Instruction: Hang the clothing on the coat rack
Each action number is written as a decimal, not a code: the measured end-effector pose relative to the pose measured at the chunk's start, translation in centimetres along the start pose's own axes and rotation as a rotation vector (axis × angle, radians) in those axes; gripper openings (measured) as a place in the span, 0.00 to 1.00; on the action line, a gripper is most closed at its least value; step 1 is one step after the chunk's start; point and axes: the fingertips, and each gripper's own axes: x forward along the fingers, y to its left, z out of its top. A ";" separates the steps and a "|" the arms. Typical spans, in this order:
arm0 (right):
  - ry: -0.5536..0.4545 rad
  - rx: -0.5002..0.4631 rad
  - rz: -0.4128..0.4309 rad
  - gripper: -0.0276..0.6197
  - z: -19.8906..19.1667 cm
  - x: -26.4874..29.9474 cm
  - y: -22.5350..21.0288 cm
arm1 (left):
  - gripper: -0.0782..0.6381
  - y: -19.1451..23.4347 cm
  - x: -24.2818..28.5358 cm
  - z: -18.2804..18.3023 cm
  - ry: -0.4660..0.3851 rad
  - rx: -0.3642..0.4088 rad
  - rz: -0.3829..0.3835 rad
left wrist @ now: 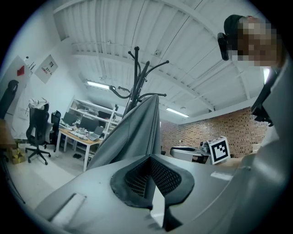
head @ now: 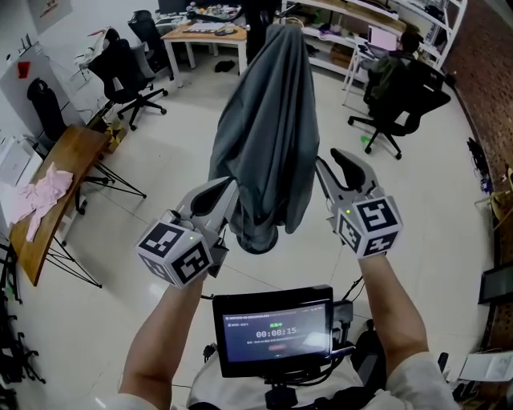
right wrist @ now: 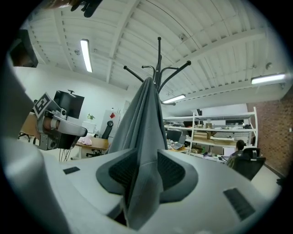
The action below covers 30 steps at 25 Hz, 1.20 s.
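Observation:
A grey garment [head: 268, 128] drapes from the top of a black coat rack [head: 280, 20], its lower folds hanging between my two grippers. My left gripper [head: 230, 196] is shut on the garment's left side. The right gripper [head: 323, 176] is shut on its right side. In the left gripper view the cloth [left wrist: 132, 132] rises from the closed left gripper [left wrist: 149, 176] up to the rack's hooks [left wrist: 136, 77]. In the right gripper view a fold of cloth [right wrist: 144, 137] is pinched in the right gripper [right wrist: 143, 178] below the rack's prongs [right wrist: 159, 59].
A wooden table [head: 48, 192] with a pink cloth [head: 40, 192] stands at the left. Black office chairs [head: 120, 72] and desks [head: 204, 36] fill the back. A seated person [head: 401, 68] is at the back right by shelves. A small screen [head: 276, 332] sits at my chest.

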 end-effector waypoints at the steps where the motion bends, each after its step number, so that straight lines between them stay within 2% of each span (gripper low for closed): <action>1: 0.001 0.005 -0.003 0.28 -0.1 -0.3 0.5 | 0.11 -0.1 -0.4 -0.1 0.002 -0.004 -0.006; 9: 0.005 0.046 -0.015 0.28 -1.0 -3.5 3.7 | 0.11 -1.8 -2.8 -1.5 0.019 -0.029 -0.048; 14: 0.010 0.077 0.001 0.28 -1.6 -5.0 5.2 | 0.11 -2.8 -4.3 -2.7 0.037 -0.028 -0.035; 18: 0.016 0.090 0.029 0.28 -2.3 -5.9 6.1 | 0.11 -3.8 -5.0 -2.8 0.016 -0.037 -0.033; 30: 0.064 0.101 0.142 0.28 -4.3 -9.1 6.1 | 0.11 -7.3 -5.0 -4.5 -0.001 -0.089 0.056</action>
